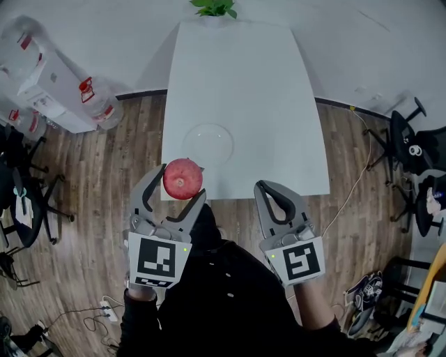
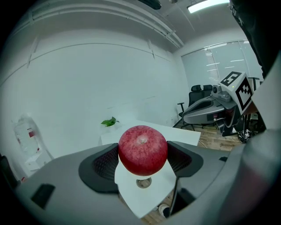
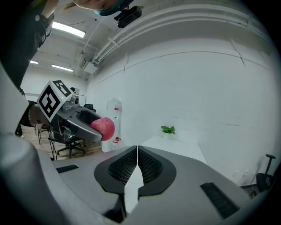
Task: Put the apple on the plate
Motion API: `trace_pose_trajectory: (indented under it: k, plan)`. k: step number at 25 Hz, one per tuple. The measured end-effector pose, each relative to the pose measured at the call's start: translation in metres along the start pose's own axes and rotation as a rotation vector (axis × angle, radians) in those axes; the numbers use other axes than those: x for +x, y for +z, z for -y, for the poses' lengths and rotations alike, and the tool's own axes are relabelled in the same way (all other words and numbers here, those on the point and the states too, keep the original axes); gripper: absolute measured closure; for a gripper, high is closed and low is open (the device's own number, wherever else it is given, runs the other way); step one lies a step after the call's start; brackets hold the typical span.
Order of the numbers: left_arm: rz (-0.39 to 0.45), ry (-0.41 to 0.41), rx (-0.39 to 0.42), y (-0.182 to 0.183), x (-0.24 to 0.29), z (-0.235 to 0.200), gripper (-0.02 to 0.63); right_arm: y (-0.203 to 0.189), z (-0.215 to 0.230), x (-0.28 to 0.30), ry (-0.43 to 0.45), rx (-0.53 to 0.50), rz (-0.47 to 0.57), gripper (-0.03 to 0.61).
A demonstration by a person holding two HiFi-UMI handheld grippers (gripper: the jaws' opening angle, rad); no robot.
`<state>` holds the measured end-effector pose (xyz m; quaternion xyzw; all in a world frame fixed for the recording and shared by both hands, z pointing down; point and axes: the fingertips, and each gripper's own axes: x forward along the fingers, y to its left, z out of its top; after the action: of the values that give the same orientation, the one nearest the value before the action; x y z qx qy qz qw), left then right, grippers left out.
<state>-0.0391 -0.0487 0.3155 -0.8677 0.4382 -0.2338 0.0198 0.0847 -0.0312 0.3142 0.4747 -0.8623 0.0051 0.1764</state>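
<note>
Head view has the left gripper [image 1: 180, 184] pinching the red apple [image 1: 182, 178] between its fingers [image 2: 105, 163], squarely across the middle so it can't roll. It is held in the air at the near edge of the tabletop [image 1: 244, 84], short of the clear plate [image 1: 209, 144]. The right gripper [image 1: 268, 192] hangs off to the side, fingers [image 3: 125, 167] pressed together on nothing, apparently out of the way.

Office or meeting room. Long white table [image 1: 237, 84] on wood-plank floor [image 1: 97, 209], plain white walls [image 2: 88, 79]. Black swivel chairs [image 1: 404, 139] right of the table. Water-cooler jugs [image 1: 97, 103] left of it. Potted plant [image 1: 214, 7] at its far end. Strip lights [image 2: 206, 5] on the ceiling above.
</note>
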Motion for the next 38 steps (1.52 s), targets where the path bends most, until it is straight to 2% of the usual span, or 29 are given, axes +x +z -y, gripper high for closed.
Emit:
trace_pose_trajectory:
  k: [6, 15, 28, 33, 38]
  plan:
    - [0.018, -0.04, 0.044, -0.002, 0.035, -0.013, 0.256, -0.007, 0.016, 0.018, -0.018, 0.02, -0.031, 0.535]
    - [0.007, -0.082, 0.043, -0.014, 0.079, -0.027, 0.256, -0.021, 0.041, 0.038, -0.07, 0.042, -0.073, 0.535]
    - [-0.056, -0.133, 0.01, -0.057, 0.14, -0.025, 0.256, -0.04, 0.061, 0.06, -0.113, 0.085, -0.135, 0.535]
    - [-0.079, -0.172, 0.051, -0.066, 0.165, -0.02, 0.256, -0.047, 0.071, 0.064, -0.132, 0.102, -0.162, 0.535]
    - [-0.107, -0.207, 0.04, -0.081, 0.187, -0.016, 0.256, -0.053, 0.075, 0.071, -0.137, 0.115, -0.183, 0.535]
